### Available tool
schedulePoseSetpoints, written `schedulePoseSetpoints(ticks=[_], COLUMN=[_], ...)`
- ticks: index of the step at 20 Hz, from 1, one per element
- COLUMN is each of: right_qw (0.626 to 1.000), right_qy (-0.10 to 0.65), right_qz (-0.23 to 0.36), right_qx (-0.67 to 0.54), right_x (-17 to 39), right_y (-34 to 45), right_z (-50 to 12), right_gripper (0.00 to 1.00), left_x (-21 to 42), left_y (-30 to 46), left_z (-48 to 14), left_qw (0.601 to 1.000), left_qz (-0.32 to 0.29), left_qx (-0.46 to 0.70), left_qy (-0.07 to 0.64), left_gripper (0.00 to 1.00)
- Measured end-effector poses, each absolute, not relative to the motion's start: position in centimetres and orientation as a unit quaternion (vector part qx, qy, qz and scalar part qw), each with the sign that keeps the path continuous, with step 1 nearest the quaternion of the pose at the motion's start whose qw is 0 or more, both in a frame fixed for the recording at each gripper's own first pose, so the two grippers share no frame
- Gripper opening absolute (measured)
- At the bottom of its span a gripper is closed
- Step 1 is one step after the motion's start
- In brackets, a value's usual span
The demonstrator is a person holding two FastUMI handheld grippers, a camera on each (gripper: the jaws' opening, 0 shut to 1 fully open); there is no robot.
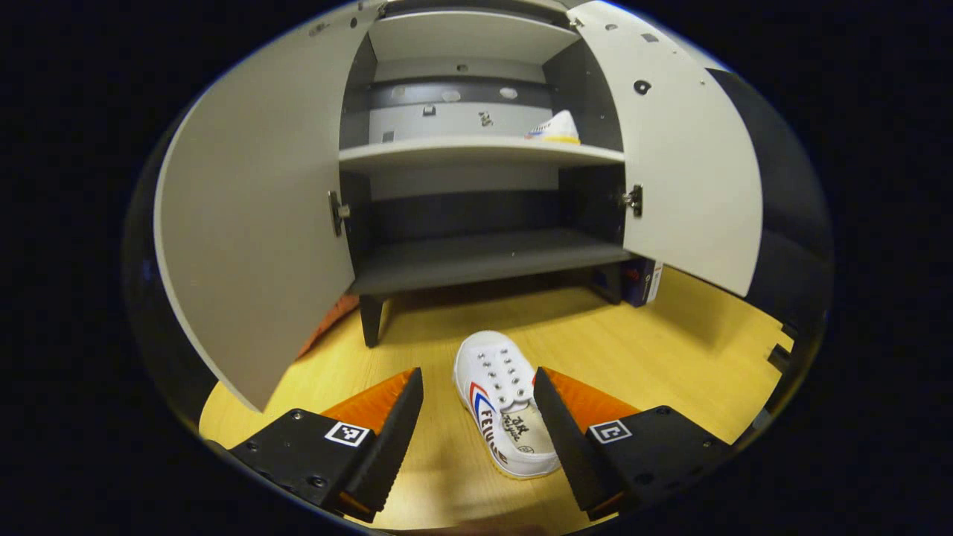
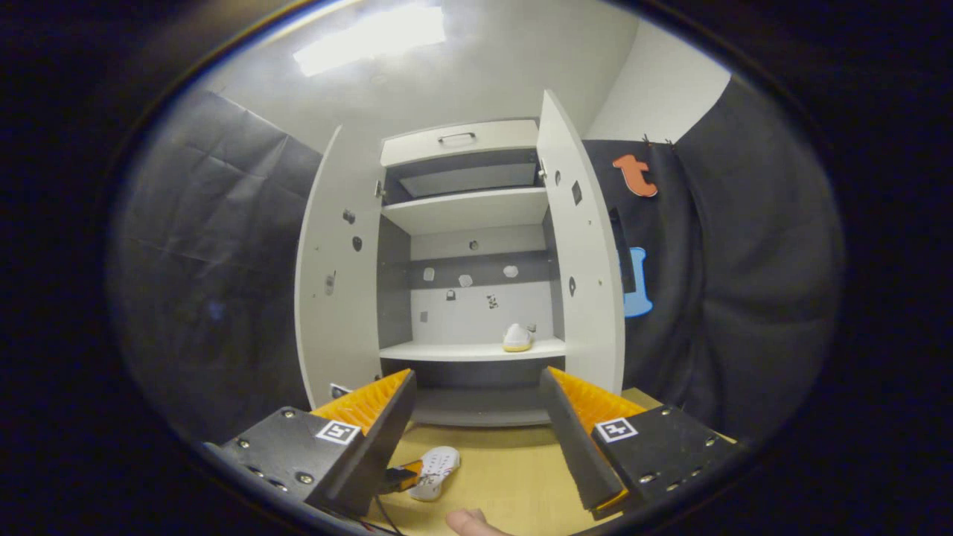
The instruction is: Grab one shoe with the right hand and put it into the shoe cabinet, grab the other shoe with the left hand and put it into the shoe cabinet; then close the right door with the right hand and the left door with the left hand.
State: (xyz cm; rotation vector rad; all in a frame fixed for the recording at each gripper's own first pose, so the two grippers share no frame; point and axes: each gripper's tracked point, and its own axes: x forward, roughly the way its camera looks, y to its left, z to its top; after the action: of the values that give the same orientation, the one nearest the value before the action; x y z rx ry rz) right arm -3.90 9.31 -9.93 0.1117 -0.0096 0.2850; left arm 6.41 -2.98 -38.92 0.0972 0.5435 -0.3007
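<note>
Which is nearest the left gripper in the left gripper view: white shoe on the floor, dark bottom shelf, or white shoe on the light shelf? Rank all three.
1. White shoe on the floor, between the fingers.
2. Dark bottom shelf, ahead.
3. White shoe on the light shelf, upper right.

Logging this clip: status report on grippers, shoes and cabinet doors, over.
Left gripper open, hovering around floor shoe, no contact. Right gripper open, holding nothing. Other shoe on cabinet shelf. Both doors open; nothing in the way.

I can see just the tip of the shoe on the shelf point(image 1: 555, 128); the right door point(image 1: 681, 141) hides the rest. In the right gripper view, my near finger point(image 2: 357, 447) covers part of the floor shoe point(image 2: 435, 470).
</note>
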Motion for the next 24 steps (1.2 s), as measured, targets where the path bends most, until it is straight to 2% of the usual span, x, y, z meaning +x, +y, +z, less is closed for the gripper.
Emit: schedulePoseSetpoints(ticks=[3,5,8,10,12,15,17,18,20,22,23,24], right_qw=[0.985,0.989,0.994,0.994,0.993,0.993,0.992,0.992,0.991,0.988,0.988,0.989], right_qy=[0.003,0.002,0.005,0.008,0.009,0.005,0.005,0.008,0.014,0.024,0.026,0.026], right_qz=[0.148,0.124,0.091,0.09,0.094,0.095,0.098,0.101,0.107,0.12,0.121,0.117], right_qx=[0.086,0.077,0.061,0.069,0.073,0.071,0.073,0.073,0.076,0.092,0.095,0.091], right_x=[-4.3,-3.8,-3.2,-3.1,-3.1,-3.2,-3.3,-3.4,-3.3,-3.4,-3.4,-3.3], right_y=[8.9,7.4,6.1,6.3,6.4,6.4,6.6,6.7,6.9,7.4,7.5,7.1], right_z=[-9.8,-9.9,-10.3,-10.5,-10.6,-10.5,-10.6,-10.9,-11.5,-11.8,-11.9,-12.0], right_gripper=[0.99,0.99,0.99,0.97,1.0,1.0,1.0,1.0,1.0,1.0,1.0,1.0], left_x=[7.1,7.8,8.0,8.0,8.1,7.9,7.9,7.9,7.8,8.0,7.9,8.0], left_y=[-2.7,-2.2,-4.3,-5.2,-5.4,-4.6,-4.7,-5.1,-5.2,-4.9,-4.8,-4.8], left_z=[-42.1,-43.6,-44.6,-45.4,-45.6,-46.4,-46.6,-46.5,-46.4,-46.3,-46.4,-46.4], left_qw=[0.939,0.934,0.924,0.917,0.916,0.912,0.912,0.911,0.908,0.908,0.911,0.914], left_qz=[-0.135,-0.122,-0.167,-0.196,-0.191,-0.149,-0.144,-0.16,-0.162,-0.161,-0.157,-0.152], left_qx=[0.053,0.058,0.03,0.022,-0.008,-0.045,-0.038,-0.032,-0.015,0.0,0.004,0.005], left_qy=[0.311,0.331,0.342,0.347,0.351,0.379,0.382,0.379,0.387,0.386,0.382,0.375], left_gripper=[0.91,0.91,0.9,0.79,0.7,0.75,0.76,0.76,0.63,0.63,0.55,0.53])
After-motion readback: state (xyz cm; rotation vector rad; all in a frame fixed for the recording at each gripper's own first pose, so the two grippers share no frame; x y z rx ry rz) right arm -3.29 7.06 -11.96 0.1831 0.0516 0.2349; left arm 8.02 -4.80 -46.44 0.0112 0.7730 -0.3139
